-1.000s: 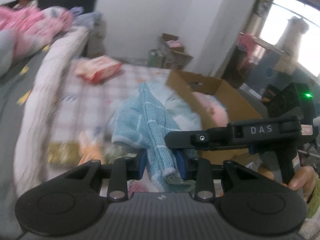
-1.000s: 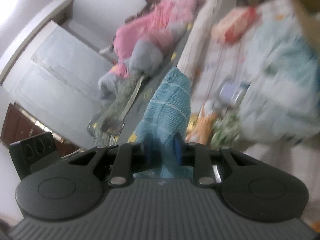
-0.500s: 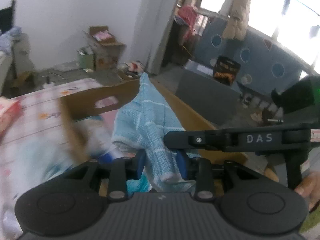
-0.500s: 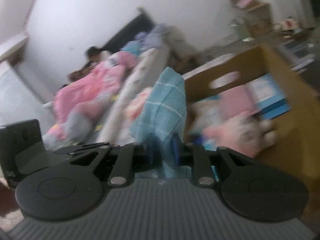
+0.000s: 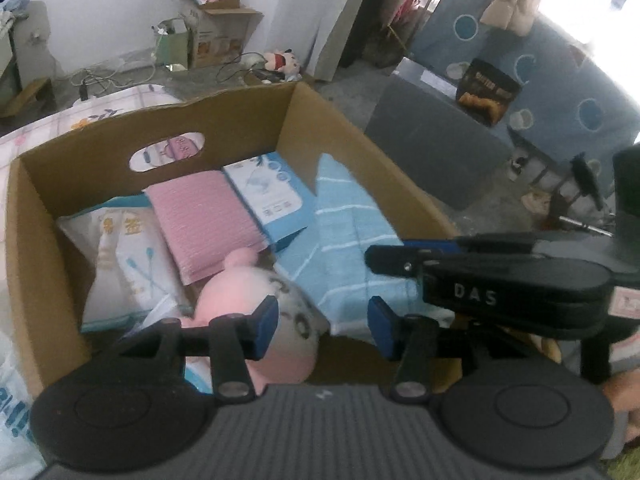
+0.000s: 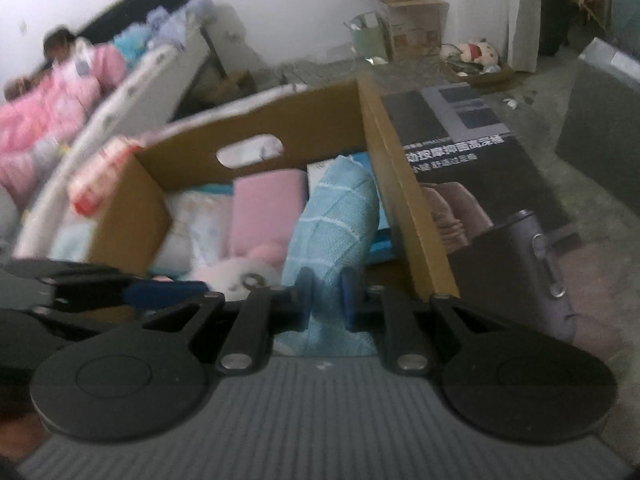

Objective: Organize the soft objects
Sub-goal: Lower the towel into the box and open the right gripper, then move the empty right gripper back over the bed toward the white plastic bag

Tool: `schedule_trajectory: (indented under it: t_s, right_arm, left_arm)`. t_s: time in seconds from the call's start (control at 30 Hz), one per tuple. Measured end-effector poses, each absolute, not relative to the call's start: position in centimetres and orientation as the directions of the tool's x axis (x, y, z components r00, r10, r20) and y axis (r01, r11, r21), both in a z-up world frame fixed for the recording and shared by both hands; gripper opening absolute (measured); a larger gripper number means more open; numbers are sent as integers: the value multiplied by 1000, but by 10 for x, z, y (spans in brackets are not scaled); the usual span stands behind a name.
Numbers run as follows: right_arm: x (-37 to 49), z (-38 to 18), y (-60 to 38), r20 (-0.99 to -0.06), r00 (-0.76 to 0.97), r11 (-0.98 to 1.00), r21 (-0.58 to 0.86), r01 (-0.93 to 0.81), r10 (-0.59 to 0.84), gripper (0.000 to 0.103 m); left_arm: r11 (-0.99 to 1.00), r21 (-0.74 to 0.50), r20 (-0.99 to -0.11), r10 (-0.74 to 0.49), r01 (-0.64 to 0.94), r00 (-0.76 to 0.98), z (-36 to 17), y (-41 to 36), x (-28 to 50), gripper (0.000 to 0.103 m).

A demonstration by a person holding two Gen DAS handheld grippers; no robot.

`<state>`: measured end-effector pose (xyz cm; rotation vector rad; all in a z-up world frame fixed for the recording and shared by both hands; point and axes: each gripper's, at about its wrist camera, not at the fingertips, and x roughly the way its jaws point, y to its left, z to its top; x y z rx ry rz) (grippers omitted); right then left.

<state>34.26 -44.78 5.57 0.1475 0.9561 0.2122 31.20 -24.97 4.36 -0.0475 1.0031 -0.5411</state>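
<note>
Left gripper: black linkage arms, silver pivot screws, blue pads, ribbed grey housing at lower frame. Right gripper: same build, white "DAS" lettering. Bare skin, lower right.

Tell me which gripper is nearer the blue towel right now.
Right. The right gripper has its jaws clamped on the blue towel at the cardboard box. The left gripper is open just beside the towel, above the pink plush toy.
</note>
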Motion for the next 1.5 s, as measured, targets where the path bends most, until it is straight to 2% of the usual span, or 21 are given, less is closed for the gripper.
schedule_trajectory:
  t_s: [0.07,0.2,0.4,0.53,0.63,0.7,0.77,0.9,1.1,1.3,1.5]
  right_arm:
    - [346,51,-443,-806,551,976,182,-116,216,19]
    - [344,55,-440,-807,565,985,130,-110,170,30]
    - [322,84,-451,-760,625,982,173,-70,178,31]
    - [290,111,-450,-702,667,962,261,-82,248,32]
    - [256,132,-442,-629,705,930,347,-122,328,37]
    - [232,142,-433,-572,721,898,409,-163,392,45]
    - [208,149,-419,-523,720,864,456,-215,455,46]
    - [173,152,-381,-477,696,822,481,-304,537,47]
    - [158,144,-318,-468,605,751,536,-385,644,48]
    - [162,132,-248,-511,478,697,581,-420,714,48]
    - [163,118,-188,-543,379,662,612,-432,749,48]
  left_arm:
    - [872,-282,-782,-450,399,432,46,-243,312,57]
    - [885,-277,-766,-438,374,471,58,-227,312,58]
    - [888,-272,-728,-442,372,524,90,-207,296,65]
    - [892,-252,-692,-438,376,574,115,-182,268,76]
    - [903,-232,-665,-419,363,618,135,-152,237,83]
    - [908,-225,-645,-410,353,645,145,-128,213,89]
    - [919,-207,-628,-387,335,675,152,-103,188,93]
    - [958,-155,-593,-284,240,754,151,-50,132,95]
    - [991,-127,-589,-117,52,800,123,14,69,95]
    - [985,-161,-609,-53,-58,791,92,55,36,95]
    - [981,-178,-621,-46,-83,782,71,79,19,95]
